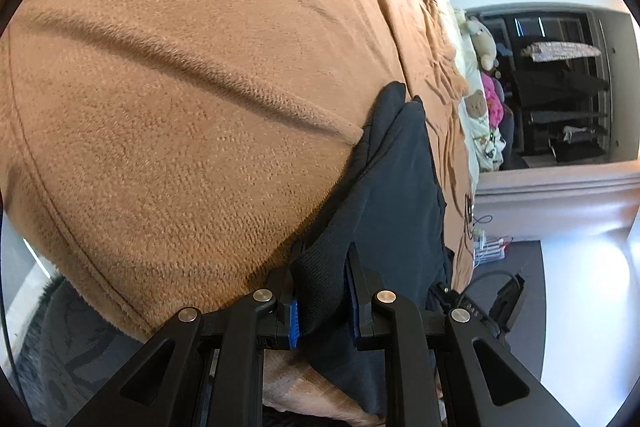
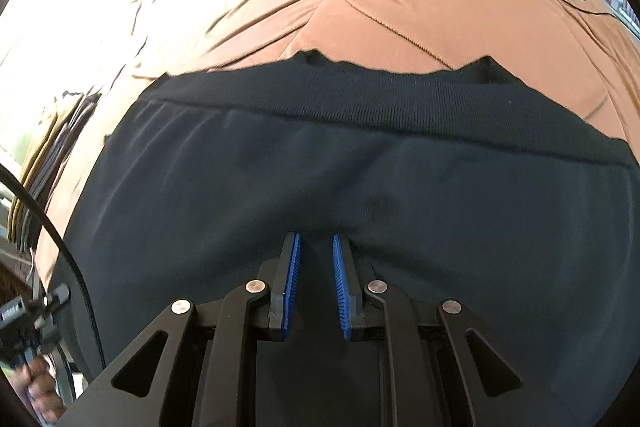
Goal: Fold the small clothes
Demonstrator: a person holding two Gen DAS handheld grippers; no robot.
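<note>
Dark shorts: flat on blanket.
Left tool: clamps ribbed waistband.
Right tool: part-open, empty, over cloth.
Advice: lift evenly, align edges.

Dark garment cut off by frame edges

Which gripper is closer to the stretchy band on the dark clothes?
Left. The left gripper is clamped on the ribbed band; the right gripper hovers open over the plain fabric below it.
</note>
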